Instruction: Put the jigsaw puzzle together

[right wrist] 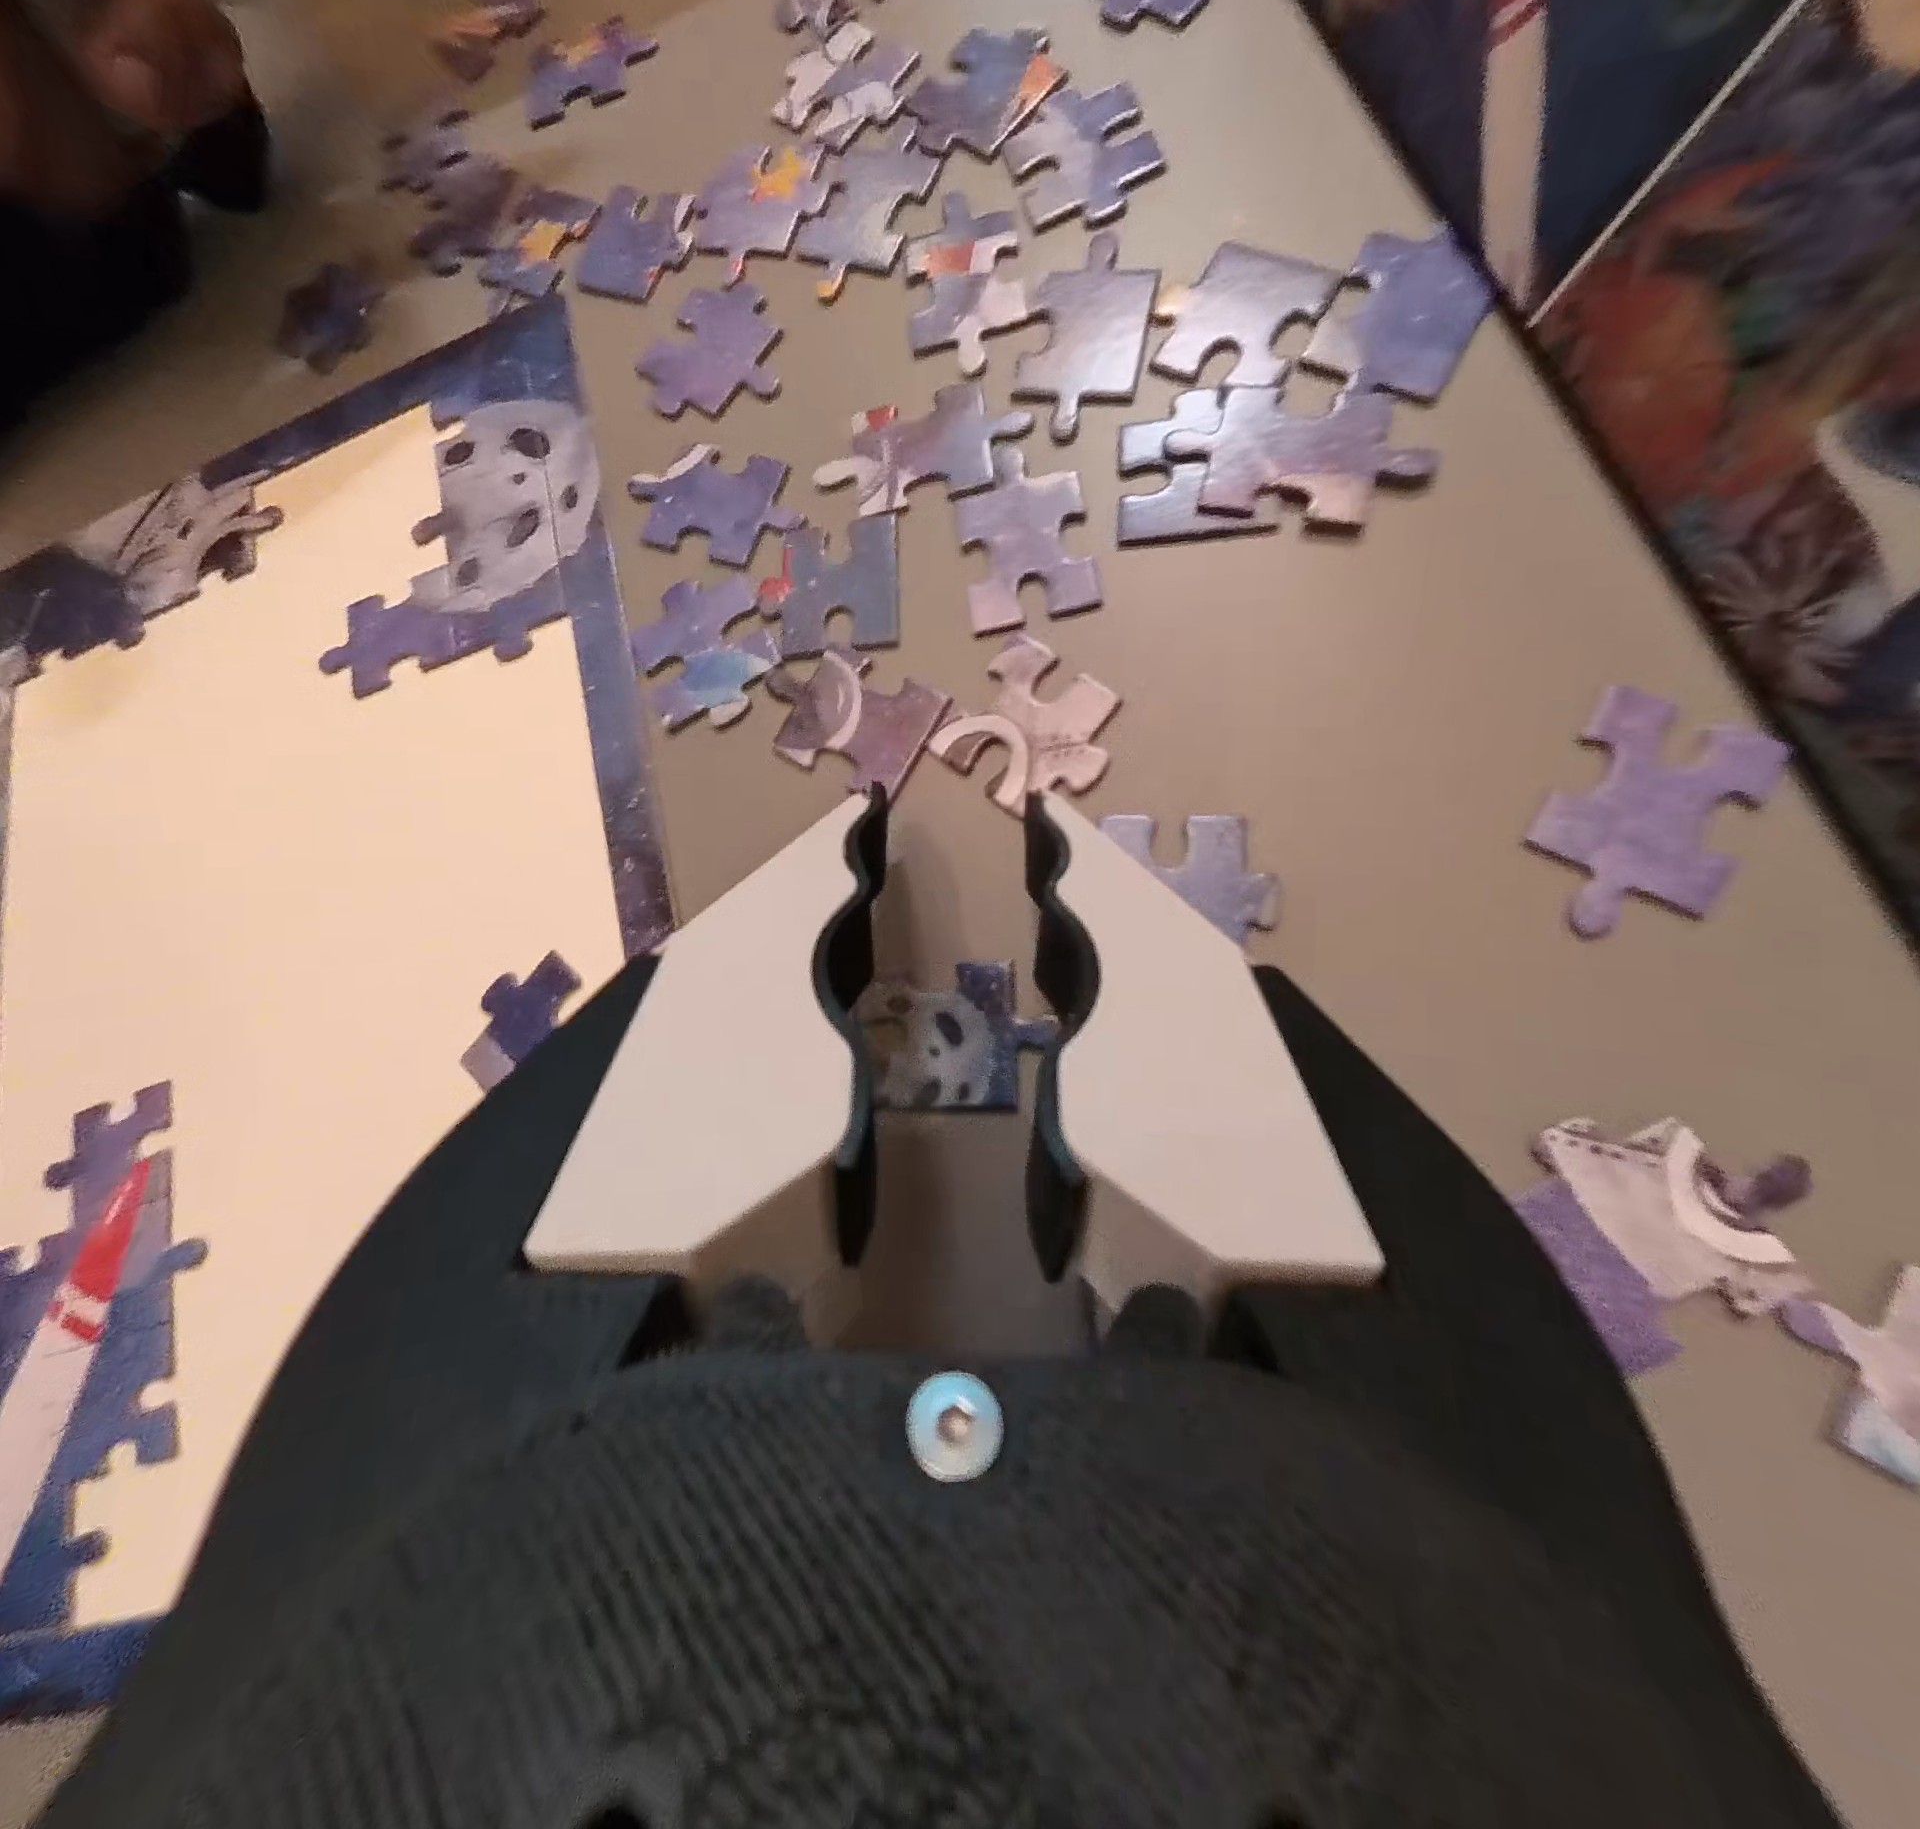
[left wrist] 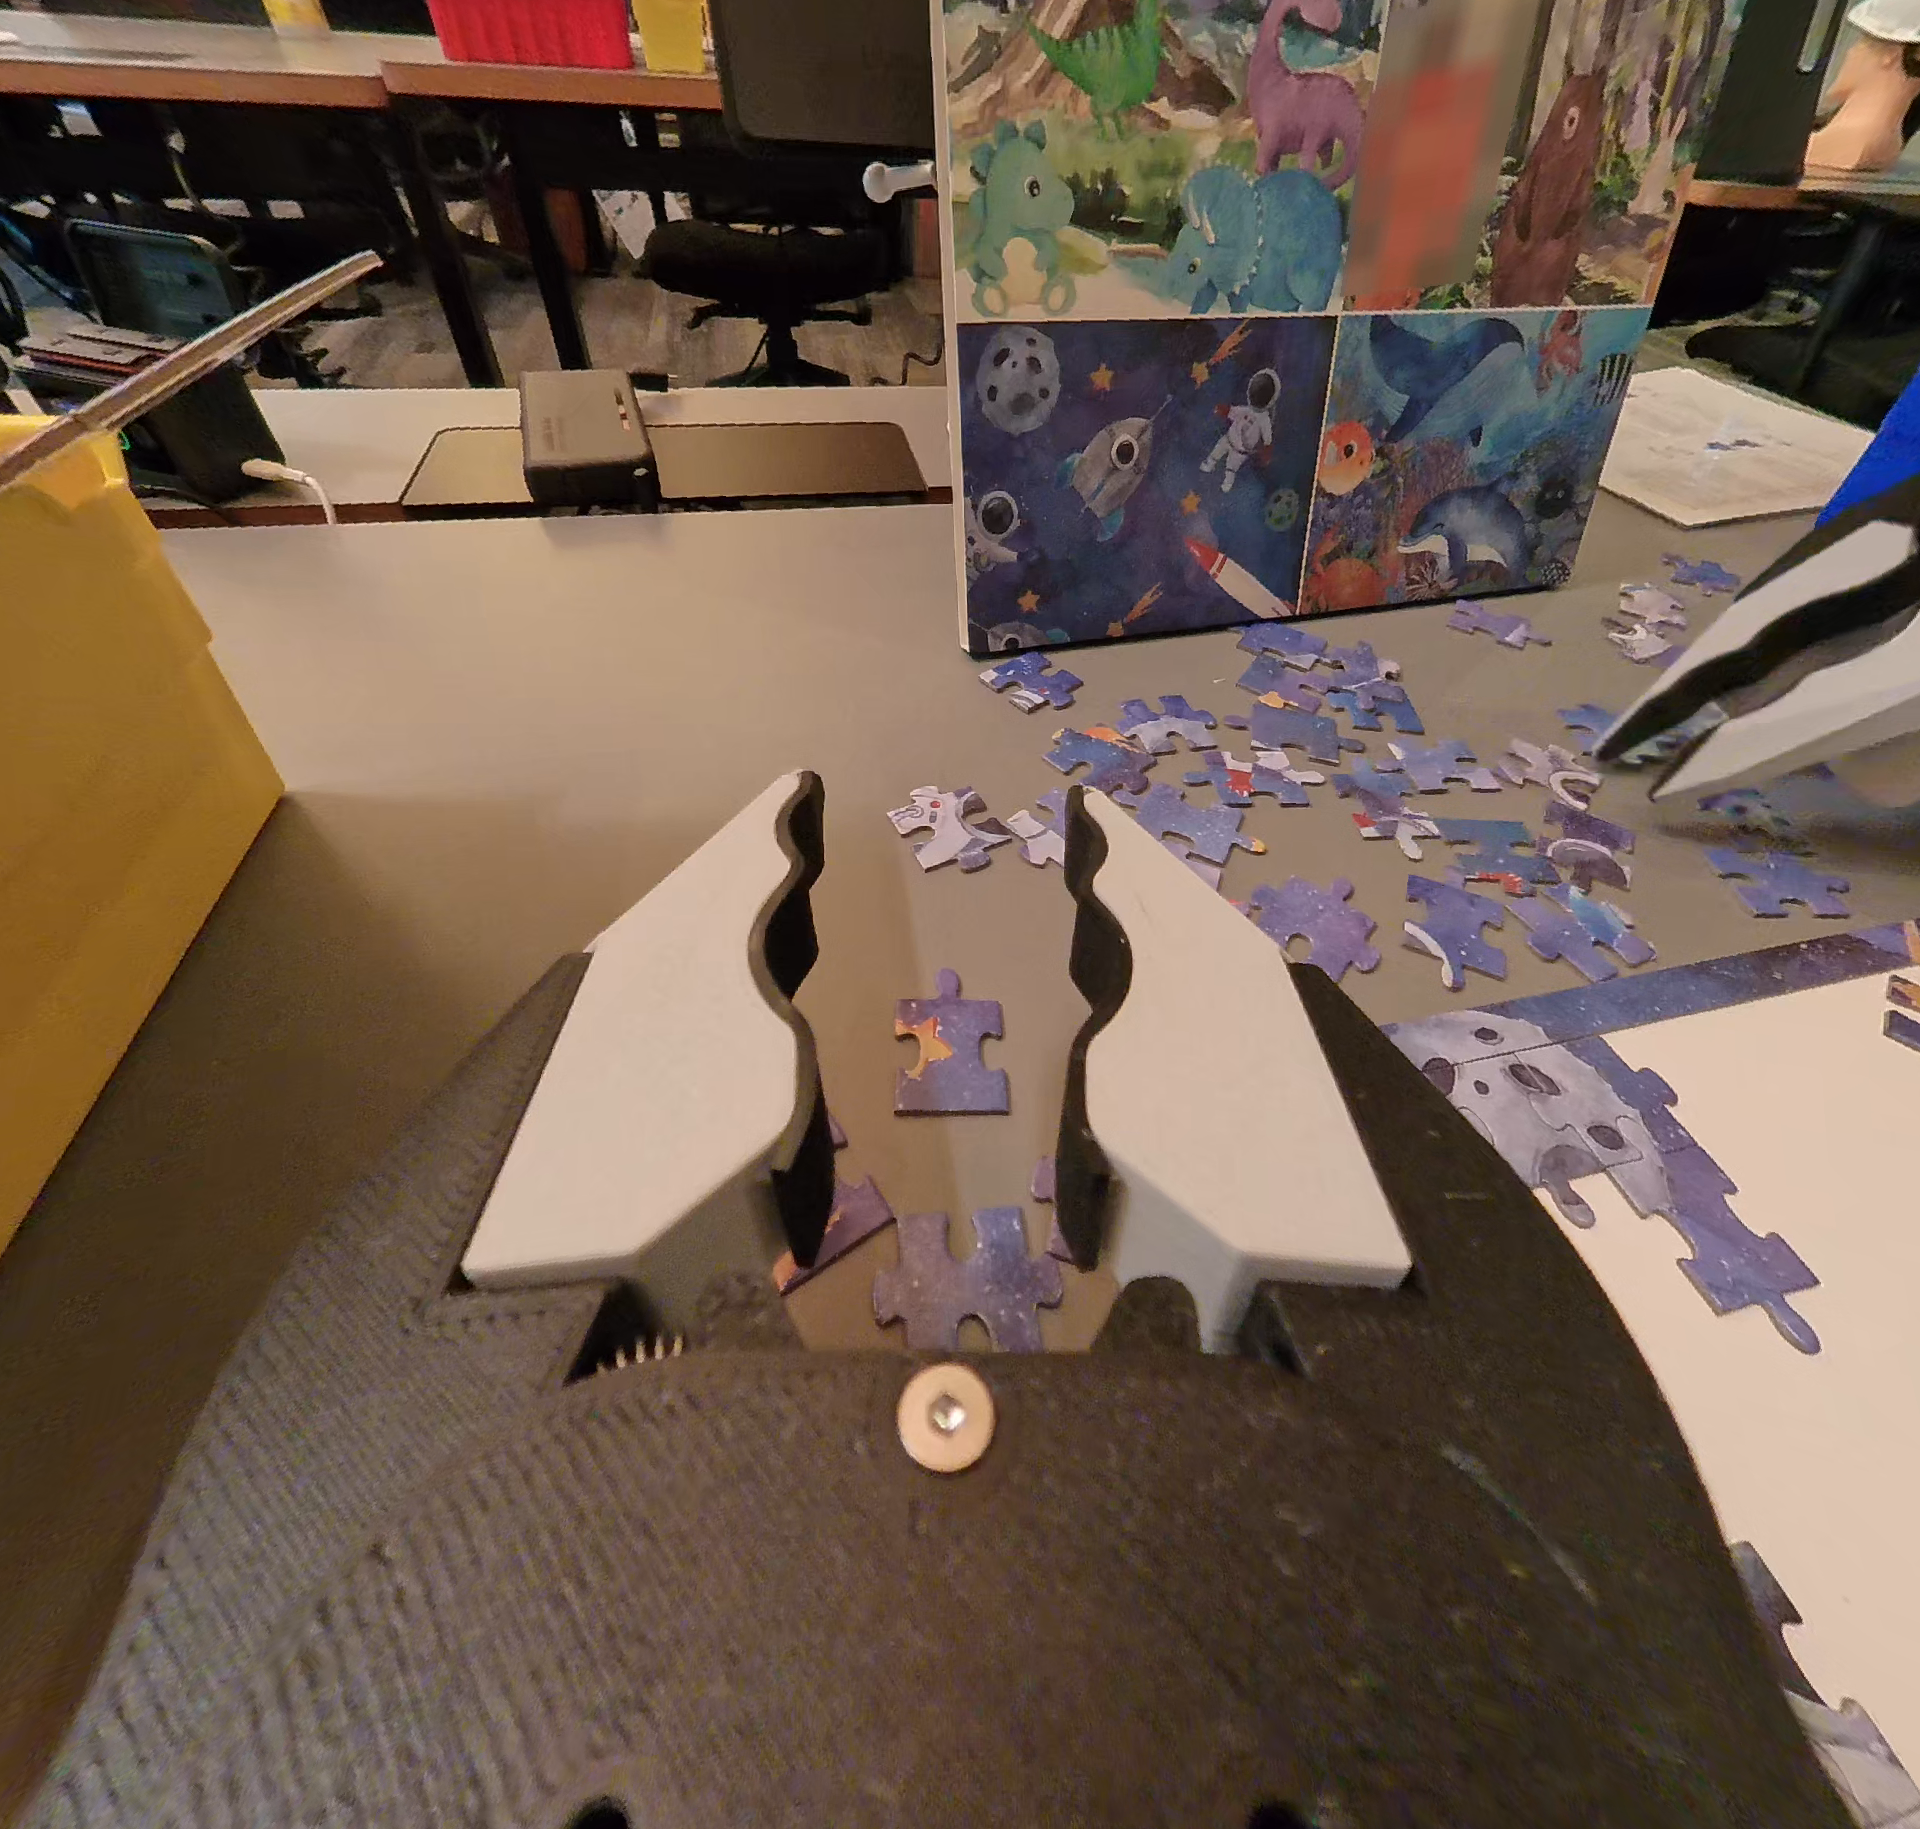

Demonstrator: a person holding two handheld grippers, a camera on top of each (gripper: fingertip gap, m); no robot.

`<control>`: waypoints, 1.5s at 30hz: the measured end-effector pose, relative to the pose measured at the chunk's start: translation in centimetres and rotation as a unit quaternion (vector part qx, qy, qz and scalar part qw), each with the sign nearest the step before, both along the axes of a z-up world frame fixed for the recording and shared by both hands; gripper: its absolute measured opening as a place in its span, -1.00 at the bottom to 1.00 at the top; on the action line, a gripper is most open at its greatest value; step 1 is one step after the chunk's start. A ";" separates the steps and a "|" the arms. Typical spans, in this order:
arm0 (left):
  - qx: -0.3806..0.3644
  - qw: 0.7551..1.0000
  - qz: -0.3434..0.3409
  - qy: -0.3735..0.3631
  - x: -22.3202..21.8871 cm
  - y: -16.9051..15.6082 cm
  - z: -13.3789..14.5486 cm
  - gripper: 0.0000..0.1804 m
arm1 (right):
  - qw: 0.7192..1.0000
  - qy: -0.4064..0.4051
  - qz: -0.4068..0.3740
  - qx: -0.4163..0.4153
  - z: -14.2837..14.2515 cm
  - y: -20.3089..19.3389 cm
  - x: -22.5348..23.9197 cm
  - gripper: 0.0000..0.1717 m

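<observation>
My left gripper (left wrist: 943, 805) is open and empty above the grey table (left wrist: 540, 657). A blue puzzle piece with an orange mark (left wrist: 951, 1047) lies flat on the table between its fingers, untouched. My right gripper (right wrist: 954, 805) is open with a narrow gap and nothing between its pads. Its tips are low over the loose blue pieces, just short of a pale piece with a white arc (right wrist: 1039, 730). A piece with a grey moon (right wrist: 945, 1047) lies on the table under its fingers. The right gripper also shows in the left wrist view (left wrist: 1631, 771) at the right edge.
Several loose blue puzzle pieces (left wrist: 1382, 792) are scattered on the table. The partly built puzzle on a white board (right wrist: 260, 740) lies at the left of the right view. The upright puzzle box (left wrist: 1299, 325) stands behind the pieces. A yellow bin (left wrist: 94, 740) stands at the left.
</observation>
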State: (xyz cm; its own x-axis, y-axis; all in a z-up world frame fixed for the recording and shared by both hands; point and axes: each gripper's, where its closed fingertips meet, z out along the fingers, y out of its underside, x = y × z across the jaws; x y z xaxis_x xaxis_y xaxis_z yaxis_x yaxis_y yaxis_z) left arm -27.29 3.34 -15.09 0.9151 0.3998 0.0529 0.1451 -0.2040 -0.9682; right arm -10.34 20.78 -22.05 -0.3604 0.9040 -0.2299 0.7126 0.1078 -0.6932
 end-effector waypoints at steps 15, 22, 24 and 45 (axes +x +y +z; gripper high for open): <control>0.001 1.000 -0.002 -0.001 0.0 0.0 0.0 -0.51 | 0.997 0.016 0.028 0.069 -0.6 0.3 -0.2 -0.61; 0.001 1.000 -0.002 0.000 0.1 0.0 0.0 -0.51 | 0.995 -0.013 0.057 0.085 -0.4 0.1 1.4 -0.66; 0.001 1.000 -0.002 0.000 0.1 0.0 0.0 -0.51 | 0.995 0.003 0.056 0.081 -0.1 0.0 1.1 -0.65; 0.002 1.000 -0.004 -0.002 0.1 0.0 0.0 -0.51 | 0.992 0.010 0.048 0.113 0.0 0.4 1.0 -1.00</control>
State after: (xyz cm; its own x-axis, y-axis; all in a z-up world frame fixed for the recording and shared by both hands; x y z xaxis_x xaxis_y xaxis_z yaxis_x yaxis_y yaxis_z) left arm -27.19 3.37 -15.06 0.9184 0.3913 0.0588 0.1474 -0.2006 -0.9685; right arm -9.35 21.22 -22.03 -0.4490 0.8934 -0.0184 0.6788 0.3276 -0.6572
